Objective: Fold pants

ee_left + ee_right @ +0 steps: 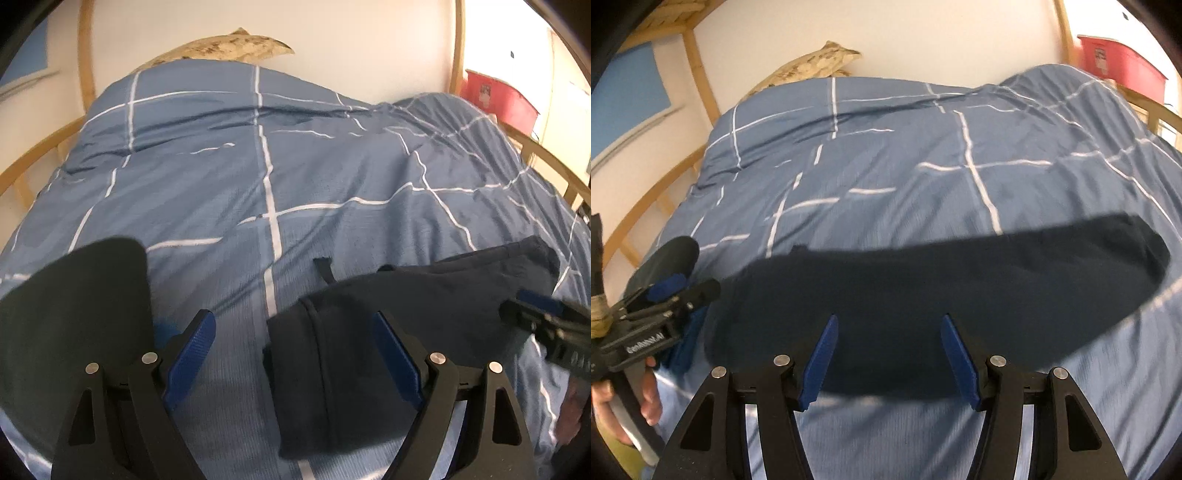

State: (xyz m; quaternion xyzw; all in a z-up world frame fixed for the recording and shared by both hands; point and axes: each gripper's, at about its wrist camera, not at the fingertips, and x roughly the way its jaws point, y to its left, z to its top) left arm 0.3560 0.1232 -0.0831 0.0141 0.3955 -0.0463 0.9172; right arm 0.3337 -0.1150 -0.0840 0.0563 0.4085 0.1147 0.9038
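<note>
Dark navy pants [923,288] lie folded in a long band across the near part of a blue checked duvet [905,166]. In the left wrist view their waistband end [332,354] lies between my open left gripper [293,328] fingers, with the rest [461,284] stretching right. My right gripper [888,328] is open, its blue pads just above the near edge of the pants. The left gripper also shows at the left of the right wrist view [677,291], and the right gripper at the right edge of the left wrist view [532,314].
A second dark garment [85,302] lies at the left on the duvet. A wooden bed frame [85,55] surrounds the bed. A beige patterned pillow [229,46] lies at the head. A red box [498,96] stands at the far right.
</note>
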